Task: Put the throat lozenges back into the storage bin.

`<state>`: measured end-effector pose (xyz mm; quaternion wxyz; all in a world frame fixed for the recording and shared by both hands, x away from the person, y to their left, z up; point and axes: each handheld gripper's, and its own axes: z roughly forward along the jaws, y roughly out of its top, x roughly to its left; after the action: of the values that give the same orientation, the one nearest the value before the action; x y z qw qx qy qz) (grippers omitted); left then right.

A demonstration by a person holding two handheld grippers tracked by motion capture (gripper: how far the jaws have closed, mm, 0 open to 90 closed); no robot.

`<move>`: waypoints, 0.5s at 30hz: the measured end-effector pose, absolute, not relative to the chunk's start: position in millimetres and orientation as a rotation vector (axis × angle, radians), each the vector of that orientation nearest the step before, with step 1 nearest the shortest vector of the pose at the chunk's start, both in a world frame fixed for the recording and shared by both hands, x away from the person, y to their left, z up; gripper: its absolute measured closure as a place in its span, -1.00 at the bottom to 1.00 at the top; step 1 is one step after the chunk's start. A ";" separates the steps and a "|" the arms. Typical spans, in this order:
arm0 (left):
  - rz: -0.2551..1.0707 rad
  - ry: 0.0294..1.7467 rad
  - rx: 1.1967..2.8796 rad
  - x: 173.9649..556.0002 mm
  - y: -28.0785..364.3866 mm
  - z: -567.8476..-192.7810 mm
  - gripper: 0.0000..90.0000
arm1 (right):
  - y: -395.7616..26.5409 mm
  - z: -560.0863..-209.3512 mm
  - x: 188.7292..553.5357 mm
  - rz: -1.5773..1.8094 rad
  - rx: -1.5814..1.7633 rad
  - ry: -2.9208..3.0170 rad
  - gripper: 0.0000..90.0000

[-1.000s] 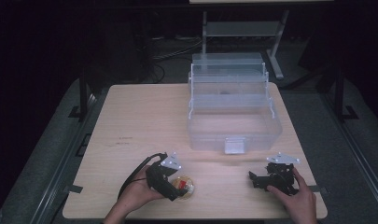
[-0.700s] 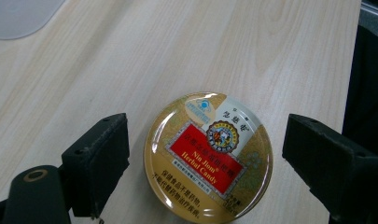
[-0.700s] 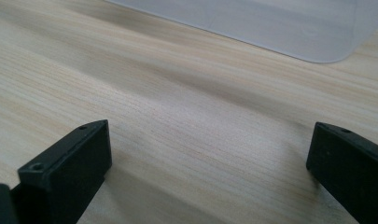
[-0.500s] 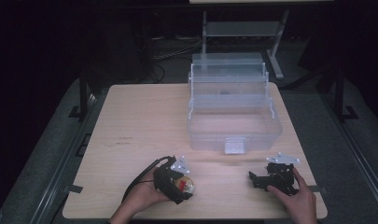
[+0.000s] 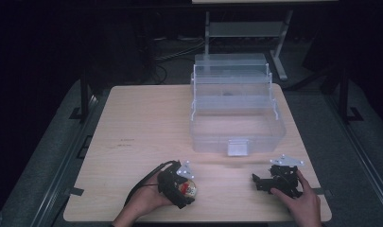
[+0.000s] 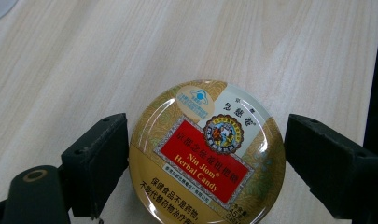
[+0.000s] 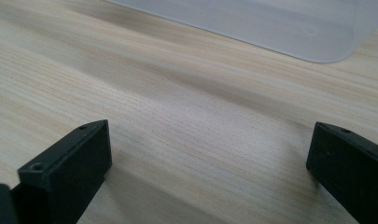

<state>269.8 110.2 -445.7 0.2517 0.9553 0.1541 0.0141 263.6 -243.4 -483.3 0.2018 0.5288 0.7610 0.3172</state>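
Note:
A round gold tin (image 6: pixel 207 156) with a red "Herbal Candy" label lies flat on the wooden table (image 5: pixel 146 123), near the front edge (image 5: pixel 188 188). My left gripper (image 6: pixel 207 161) straddles it: one black jaw sits on each side at the tin's widest part, with only a thin gap showing. In the high view the left gripper (image 5: pixel 183 191) is held by a hand at the front left. My right gripper (image 5: pixel 256 182) rests at the front right, pointing left. Its jaws (image 7: pixel 210 154) stand wide open over bare wood.
A clear plastic box (image 5: pixel 236 127) with stepped trays stands at the back right of the table, its latch facing the front edge. Its corner (image 7: pixel 252 23) lies just beyond the right gripper. Dark floor, cables and a metal stand surround the table.
The left hand and gripper have shifted slightly to the right around the tin, which stays where it was. The right gripper has not moved.

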 end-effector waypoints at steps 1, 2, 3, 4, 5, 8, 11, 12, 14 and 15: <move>0.040 0.419 2.599 269.6 110.0 -446.1 -0.69 | -243.4 -483.3 263.6 0.886 1.476 2.125 -1.00; 0.040 0.410 2.607 269.8 110.0 -446.3 -0.69 | -243.4 -483.3 263.6 0.886 1.476 2.126 -1.00; 0.039 0.413 2.605 269.5 109.8 -446.9 -0.68 | -243.4 -483.3 263.6 0.886 1.476 2.125 -1.00; 0.040 0.414 2.605 269.4 109.6 -447.2 -0.68 | -243.4 -483.3 263.5 0.886 1.475 2.125 -1.00; 0.041 0.415 2.606 269.2 109.5 -447.5 -0.68 | -243.4 -483.3 263.5 0.886 1.475 2.126 -1.00; 0.044 0.419 2.608 268.8 109.1 -448.2 -0.67 | -243.4 -483.2 263.5 0.886 1.476 2.126 -1.00; 0.041 0.418 2.610 268.7 109.1 -448.6 -0.66 | -243.4 -483.2 263.4 0.886 1.476 2.126 -1.00; 0.044 0.415 2.613 268.6 109.2 -448.8 -0.65 | -243.3 -483.2 263.4 0.886 1.476 2.126 -1.00; 0.048 0.413 2.611 268.9 109.9 -448.5 -0.62 | -243.3 -483.2 263.4 0.885 1.476 2.126 -1.00; 0.048 0.413 2.611 268.9 109.9 -448.5 -0.59 | -243.3 -483.2 263.4 0.885 1.476 2.126 -1.00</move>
<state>268.9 109.9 -448.5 0.2462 0.9571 0.1515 0.0175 263.4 -243.3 -483.2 0.2016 0.5284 0.7613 0.3170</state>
